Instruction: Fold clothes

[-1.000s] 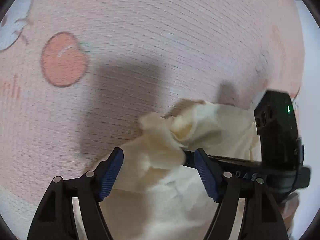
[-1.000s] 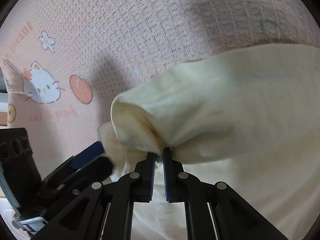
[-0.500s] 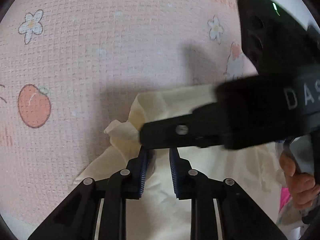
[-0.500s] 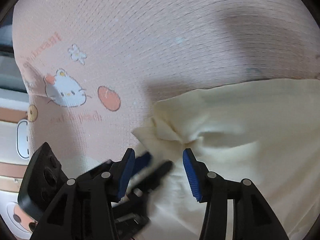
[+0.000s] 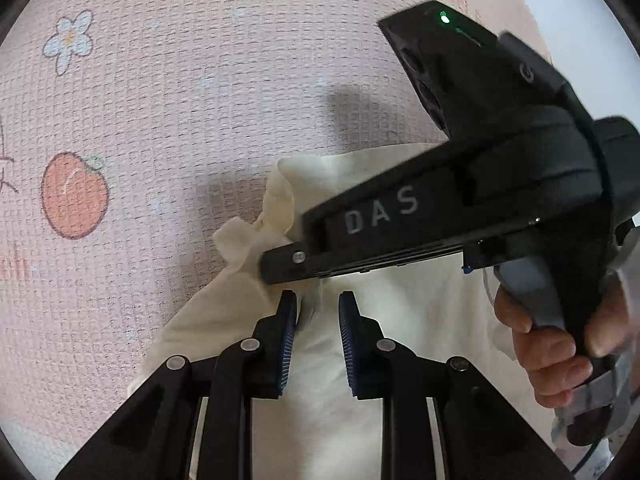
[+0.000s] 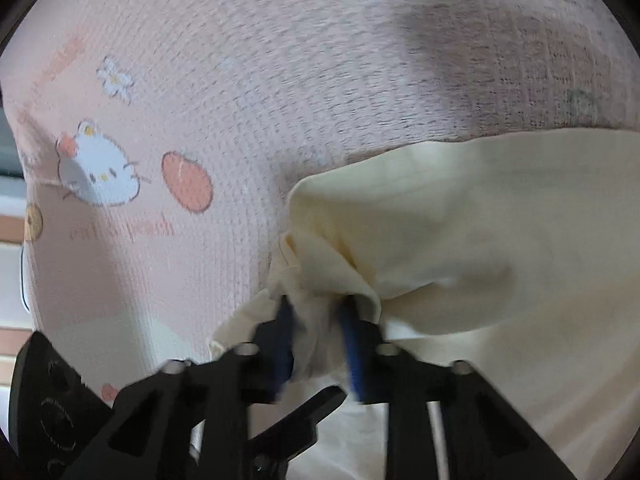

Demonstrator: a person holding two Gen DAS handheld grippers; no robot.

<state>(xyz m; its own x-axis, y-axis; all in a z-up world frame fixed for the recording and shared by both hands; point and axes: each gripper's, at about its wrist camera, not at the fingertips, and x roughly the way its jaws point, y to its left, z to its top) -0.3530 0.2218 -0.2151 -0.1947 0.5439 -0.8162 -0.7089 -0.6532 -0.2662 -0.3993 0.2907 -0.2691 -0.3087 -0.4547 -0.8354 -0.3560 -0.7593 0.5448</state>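
A pink waffle-weave blanket [image 5: 200, 80], printed with one flower [image 5: 69, 43], one peach [image 5: 74, 195] and, in the right wrist view, one white cartoon cat [image 6: 98, 172], is covering the surface. One cream garment [image 6: 500, 240] is lying on it. The left gripper [image 5: 317, 310] is standing narrowly parted, fabric bunching between its pads. The right gripper [image 6: 318, 322] is straddling a cloth bunch, jaws apart; grip uncertain. One hand [image 5: 556, 340] is holding its handle.
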